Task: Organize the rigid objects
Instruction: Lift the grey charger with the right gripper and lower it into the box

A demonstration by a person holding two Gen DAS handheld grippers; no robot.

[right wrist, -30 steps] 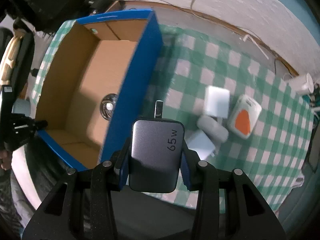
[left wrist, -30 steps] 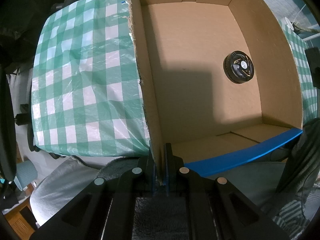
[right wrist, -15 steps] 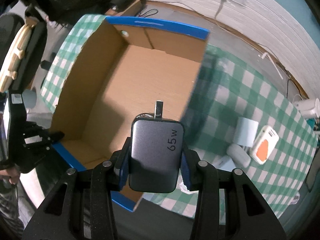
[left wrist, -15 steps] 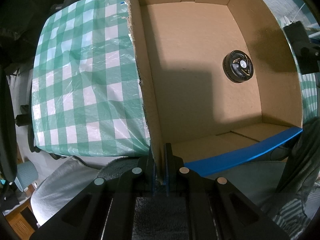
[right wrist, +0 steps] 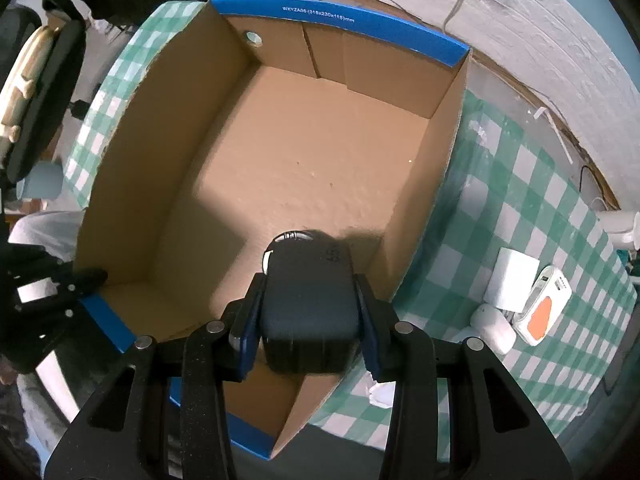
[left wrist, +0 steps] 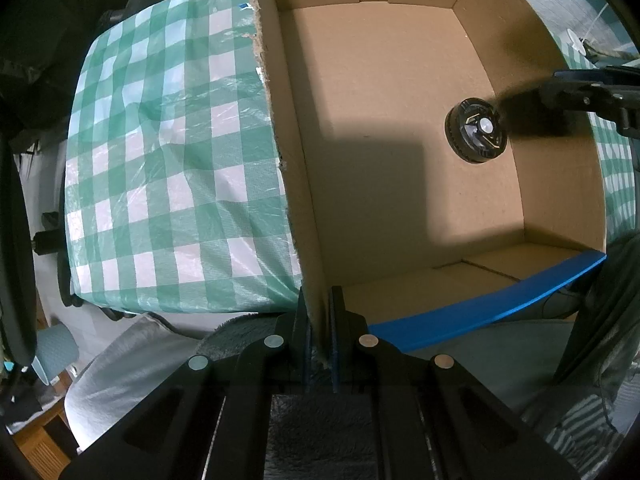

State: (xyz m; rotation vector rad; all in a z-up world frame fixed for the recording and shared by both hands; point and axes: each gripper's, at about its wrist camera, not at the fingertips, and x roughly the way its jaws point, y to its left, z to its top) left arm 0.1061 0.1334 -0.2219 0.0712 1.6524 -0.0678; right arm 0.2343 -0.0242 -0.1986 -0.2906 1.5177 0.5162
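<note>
On the green-checked tablecloth point(left wrist: 168, 168), the left gripper point(left wrist: 319, 344) pinches the cardboard box point(right wrist: 304, 160) wall while the right gripper point(right wrist: 308, 320) clamps a dark charger point(right wrist: 308, 292) beside a white brick wall point(right wrist: 560, 40).

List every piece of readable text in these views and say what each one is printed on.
"WXYZA06 (315x220x115)mm": white print on the blue rim of the cardboard box, right wrist view.
Marking on the dark charger held in the right claw: in shadow, too blurred to read.
Print on the white and orange device: too small to read.
Left wrist view: no text.

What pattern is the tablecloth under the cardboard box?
Green-and-white check tablecloth, clearest in the left wrist view.
</note>
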